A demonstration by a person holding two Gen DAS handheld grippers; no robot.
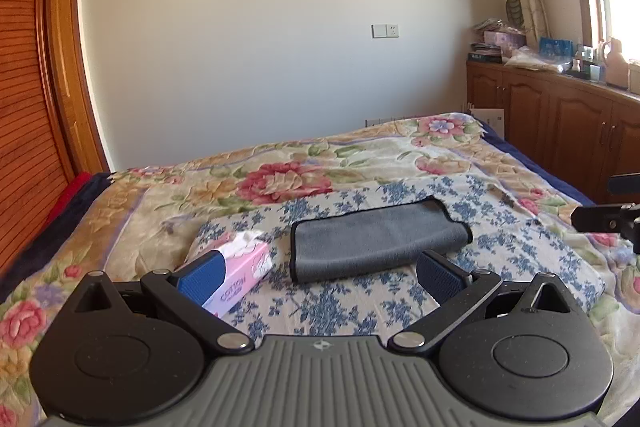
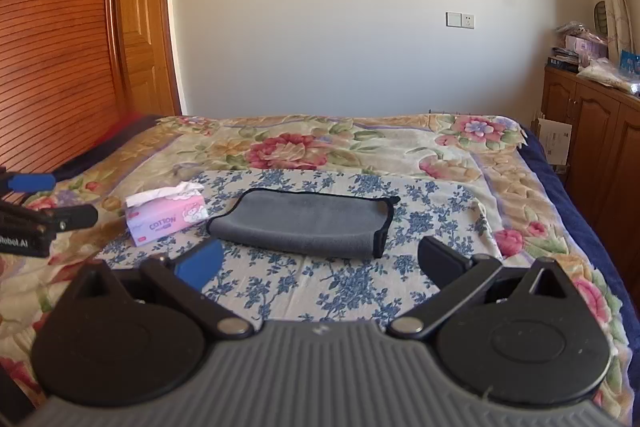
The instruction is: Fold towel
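Note:
A grey towel [image 1: 376, 241] with a black hem lies folded into a long strip on a blue-flowered cloth [image 1: 328, 303] on the bed; it also shows in the right wrist view [image 2: 308, 223]. My left gripper [image 1: 320, 277] is open and empty, held just short of the towel's near edge. My right gripper [image 2: 320, 261] is open and empty, also just short of the towel. Each gripper's fingers show at the edge of the other's view: the right fingers [image 1: 600, 217] and the left fingers [image 2: 60, 217].
A pink tissue box [image 1: 240, 273] lies left of the towel, close to my left finger; it also shows in the right wrist view [image 2: 168, 215]. A flowered blanket [image 2: 320, 147] covers the bed. Wooden cabinets [image 1: 560, 123] stand at the right, a wooden wardrobe [image 2: 60, 47] at the left.

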